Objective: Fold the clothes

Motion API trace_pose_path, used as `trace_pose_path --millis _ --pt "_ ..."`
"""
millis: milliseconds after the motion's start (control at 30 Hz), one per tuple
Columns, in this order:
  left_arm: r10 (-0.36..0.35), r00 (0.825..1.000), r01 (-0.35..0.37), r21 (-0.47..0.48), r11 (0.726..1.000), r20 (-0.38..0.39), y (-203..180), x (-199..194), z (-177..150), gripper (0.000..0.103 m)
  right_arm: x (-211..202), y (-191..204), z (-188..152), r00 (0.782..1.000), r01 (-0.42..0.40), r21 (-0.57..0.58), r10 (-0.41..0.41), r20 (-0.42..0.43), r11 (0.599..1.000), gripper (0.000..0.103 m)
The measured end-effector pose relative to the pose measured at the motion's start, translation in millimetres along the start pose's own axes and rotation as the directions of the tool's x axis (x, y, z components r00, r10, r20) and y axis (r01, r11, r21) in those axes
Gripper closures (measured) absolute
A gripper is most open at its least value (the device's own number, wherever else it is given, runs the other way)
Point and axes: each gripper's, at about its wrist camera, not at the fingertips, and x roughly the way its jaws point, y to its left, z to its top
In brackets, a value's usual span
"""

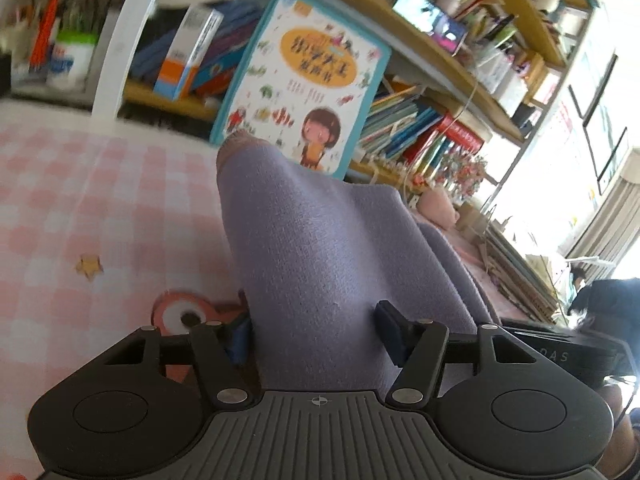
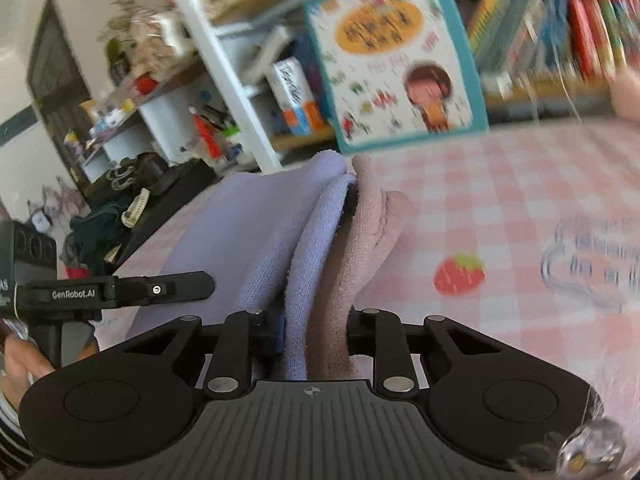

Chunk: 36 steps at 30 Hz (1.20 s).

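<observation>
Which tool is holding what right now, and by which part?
Both grip the purple garment. Left tool pinches a bunched fold of it. Right tool clamps its stacked layers, purple beside the pinkish layer; exact part cannot be told.

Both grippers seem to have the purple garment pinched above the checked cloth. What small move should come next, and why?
Probably carry the lifted edge forward and lay it down. The left gripper and right gripper each clamp the purple garment, which is raised and draped, with layers bunched, over the pink checked tablecloth.
</observation>
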Motion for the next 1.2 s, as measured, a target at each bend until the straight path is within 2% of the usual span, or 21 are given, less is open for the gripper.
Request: trace_pose_path --millis 100,300,533,833,1200 --pt "-0.001 1.0 0.0 0.032 0.999 0.019 -1 -3 15 0.041 2 10 13 1.0 0.011 -0.055 -0.01 0.023 0.998 0.082" --pt "0.007 0.999 -0.01 0.058 0.998 0.039 8 7 48 0.041 23 13 44 0.999 0.031 -0.094 -0.027 0.038 0.995 0.082" --pt "0.008 1.0 -0.009 0.017 1.0 0.027 48 48 85 0.041 75 -1 79 0.999 0.046 -0.059 -0.045 0.017 0.997 0.082" --pt "0.05 0.998 -0.049 -0.018 0.999 0.038 77 96 107 0.041 133 -28 93 0.997 0.076 -0.013 -0.076 -0.004 0.997 0.082" --pt "0.062 0.997 -0.059 -0.057 0.997 0.056 96 129 111 0.041 166 -62 102 0.998 0.059 0.052 -0.058 -0.017 0.997 0.081"
